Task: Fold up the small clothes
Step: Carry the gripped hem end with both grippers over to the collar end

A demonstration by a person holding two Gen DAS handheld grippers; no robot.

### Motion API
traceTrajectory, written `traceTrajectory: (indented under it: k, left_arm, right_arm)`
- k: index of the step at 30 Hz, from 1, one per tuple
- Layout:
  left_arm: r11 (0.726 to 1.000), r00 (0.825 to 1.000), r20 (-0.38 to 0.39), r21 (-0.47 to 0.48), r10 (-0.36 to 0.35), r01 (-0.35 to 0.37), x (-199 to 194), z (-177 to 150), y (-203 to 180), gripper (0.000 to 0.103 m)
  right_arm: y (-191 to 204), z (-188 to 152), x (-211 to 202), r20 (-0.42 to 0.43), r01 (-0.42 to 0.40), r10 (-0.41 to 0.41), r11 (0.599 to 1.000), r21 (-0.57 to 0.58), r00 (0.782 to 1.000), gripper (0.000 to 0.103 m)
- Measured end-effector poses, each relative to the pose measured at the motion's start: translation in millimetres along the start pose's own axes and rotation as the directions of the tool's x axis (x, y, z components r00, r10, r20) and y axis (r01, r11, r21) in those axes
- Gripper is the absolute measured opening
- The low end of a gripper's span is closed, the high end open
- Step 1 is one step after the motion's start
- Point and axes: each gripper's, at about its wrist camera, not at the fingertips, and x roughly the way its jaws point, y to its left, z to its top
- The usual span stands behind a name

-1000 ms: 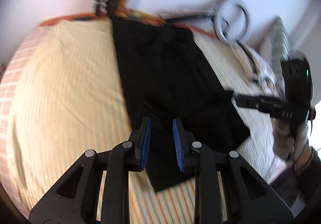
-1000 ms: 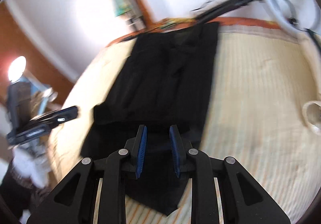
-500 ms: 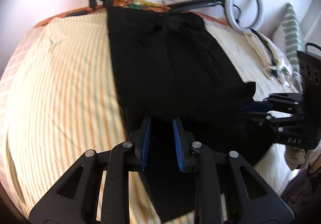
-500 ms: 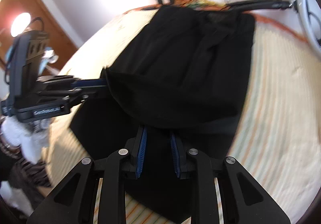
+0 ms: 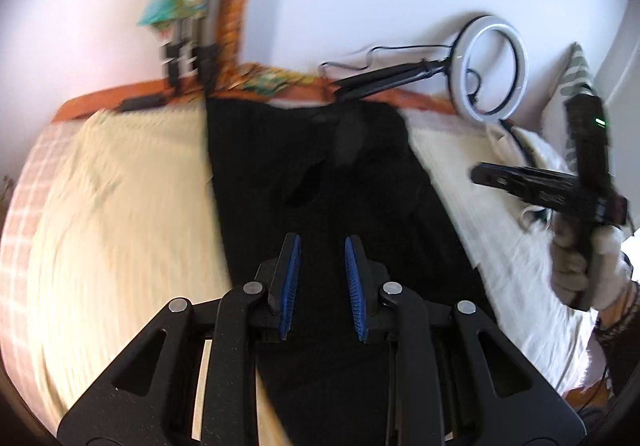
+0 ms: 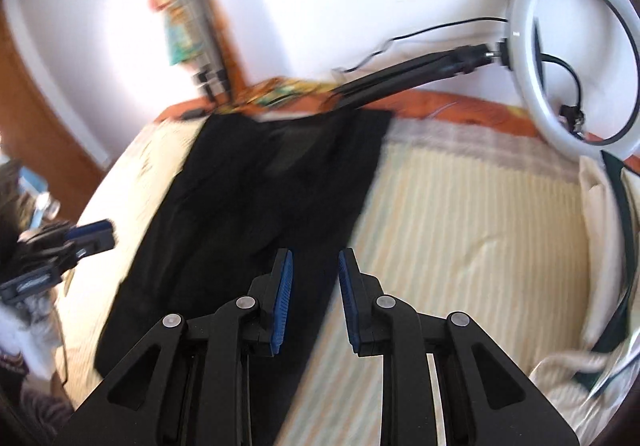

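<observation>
Right here up close, the left gripper [image 5: 320, 266] hangs over the near end of the black garment [image 5: 320, 174], its blue pads a small way apart with nothing pinched between them. Same story on the other side: the right gripper [image 6: 314, 278] sits at the garment's right-hand edge, jaws slightly parted and empty, half over cloth and half over the striped bedspread [image 6: 460, 230]. So neither has hold of anything. The garment lies as one long narrow strip down the middle of the bed, sides looking straight; I'd guess a lengthwise fold is already in, though the blur hides the layers. Still to come, I reckon: bringing the near end up toward the far end. Beyond it, the ring light [image 5: 494, 66] leans on the wall.
</observation>
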Motion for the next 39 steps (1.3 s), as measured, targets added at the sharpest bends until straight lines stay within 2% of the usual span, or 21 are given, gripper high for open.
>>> traceTrajectory:
  k: [2,3,5,10,13,17,19,20,21,22,23,26,29,31,32,34,35,36,37,38,39]
  left_arm:
    - [0.999,1.0,-0.008,0.018,-0.03,0.03,16,12,-8,0.025]
    - [0.999,0.999,-0.013,0.025,-0.047,0.048,26,20,-13,0.03]
    - [0.997,0.997,-0.023,0.022,-0.075,0.075,47,33,-21,0.032]
    - [0.992,0.99,-0.065,-0.005,-0.128,0.127,96,53,-28,0.032]
    - [0.987,0.985,-0.08,0.038,-0.152,0.155,109,55,-36,0.032]
    - [0.984,0.993,-0.079,0.151,-0.089,0.1,119,51,-51,0.032]
    - [0.981,0.995,-0.082,0.178,-0.056,0.07,124,49,-53,0.032]
    - [0.981,0.996,-0.08,0.186,-0.037,0.052,126,48,-54,0.032]
    - [0.981,0.997,-0.075,0.192,-0.019,0.033,127,47,-54,0.032]
    - [0.98,0.998,-0.069,0.196,-0.001,0.014,129,47,-54,0.024]
    - [0.982,0.998,-0.057,0.186,0.032,-0.021,129,46,-52,0.0]
    - [0.994,0.998,-0.006,0.091,0.067,-0.066,118,46,-37,0.0]
    - [0.998,0.998,0.012,0.007,0.064,-0.064,107,44,-17,0.0]
    - [0.999,0.999,0.011,0.009,0.037,-0.037,103,42,-13,0.0]
    - [0.998,0.998,0.015,0.018,0.067,-0.067,101,43,-13,0.0]
    - [0.998,0.998,0.01,-0.001,0.059,-0.059,95,43,-9,0.0]
    - [0.999,0.999,0.016,-0.02,0.05,-0.05,89,45,-6,0.001]
    - [0.999,0.999,0.029,-0.043,0.033,-0.032,84,46,-2,0.001]
    - [0.998,0.999,0.042,-0.065,-0.003,0.005,79,47,2,0.003]
    - [0.995,0.998,0.047,-0.088,-0.047,0.051,72,49,6,0.008]
    - [0.993,0.996,0.058,-0.096,-0.063,0.068,64,49,8,0.013]
  right_arm:
    - [-18,17,7,0.007,-0.024,0.024,0.999,0.048,1.0,0.023]
    - [-23,23,11,0.01,-0.037,0.037,0.997,0.064,0.999,0.028]
    - [-34,38,23,0.022,-0.042,0.04,0.994,0.097,0.999,0.035]
    - [-49,64,63,0.005,-0.062,0.062,0.988,0.142,0.998,0.035]
    - [-52,74,82,-0.004,-0.057,0.058,0.987,0.152,0.998,0.035]
    - [-53,88,101,-0.009,-0.078,0.08,0.985,0.153,0.997,0.035]
    - [-50,90,107,-0.017,-0.067,0.07,0.988,0.142,0.997,0.034]
    - [-48,90,110,-0.023,-0.062,0.066,0.989,0.135,0.998,0.031]
    - [-47,91,113,-0.031,-0.061,0.065,0.99,0.126,0.997,0.022]
    - [-43,92,116,-0.038,-0.057,0.062,0.992,0.108,0.997,0.018]
    - [-39,92,117,-0.039,-0.045,0.049,0.995,0.088,0.998,0.013]
    - [-37,95,117,-0.033,-0.019,0.021,0.998,0.061,0.999,0.006]
    - [-43,100,113,-0.012,0.0,0.001,0.997,0.077,1.0,0.006]
    - [-46,103,108,0.01,-0.014,0.013,0.996,0.086,1.0,0.006]
    - [-47,103,106,0.017,-0.028,0.027,0.996,0.086,0.999,0.006]
    - [-52,104,104,0.016,-0.021,0.02,0.994,0.107,1.0,0.007]
    - [-54,104,103,0.012,-0.024,0.023,0.992,0.123,1.0,0.011]
    - [-59,103,102,0.006,-0.038,0.037,0.988,0.151,0.999,0.023]
    - [-64,102,99,0.011,-0.066,0.065,0.982,0.178,0.998,0.029]
    - [-67,99,96,0.019,-0.1,0.098,0.976,0.193,0.995,0.038]
    - [-68,98,95,0.02,-0.119,0.117,0.973,0.199,0.993,0.038]
